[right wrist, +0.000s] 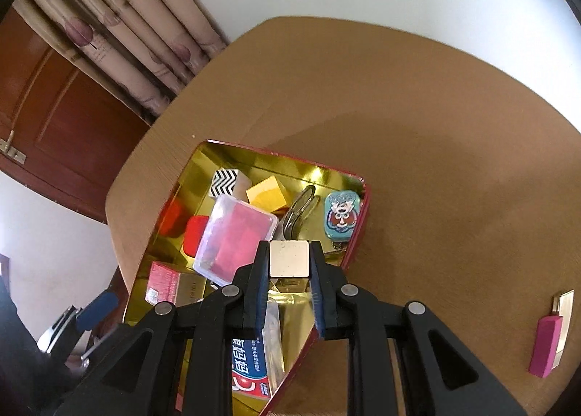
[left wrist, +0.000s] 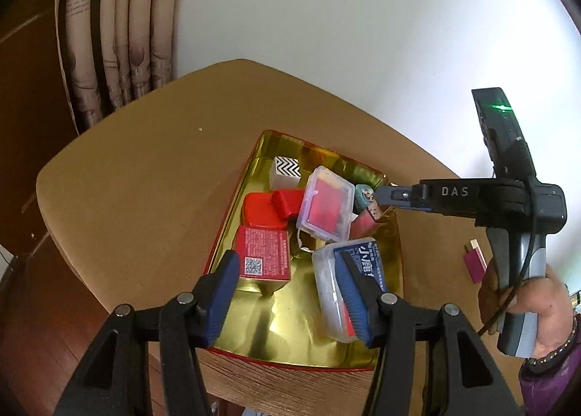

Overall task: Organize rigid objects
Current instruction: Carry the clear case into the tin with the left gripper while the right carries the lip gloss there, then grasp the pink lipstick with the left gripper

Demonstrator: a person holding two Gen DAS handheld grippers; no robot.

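A red tin with a gold inside (left wrist: 290, 343) (right wrist: 174, 205) sits on the brown table. It holds several small boxes: a clear case with a red insert (left wrist: 325, 207) (right wrist: 236, 234), a zigzag cube (left wrist: 287, 166) (right wrist: 223, 180), red boxes (left wrist: 263, 212), a toothpaste case (left wrist: 348, 285). My right gripper (right wrist: 288, 260) is shut on a small gold-ended box (right wrist: 289, 259) over the tin's right side; it also shows in the left wrist view (left wrist: 377, 205). My left gripper (left wrist: 290, 285) is open above the tin's near end.
A magenta box with a gold end (right wrist: 550, 339) (left wrist: 476, 263) lies on the table right of the tin. A blue painted tin (right wrist: 341, 214) and a yellow cube (right wrist: 267, 194) sit inside. Curtains (left wrist: 120, 35) and a wooden door (right wrist: 65, 118) stand behind.
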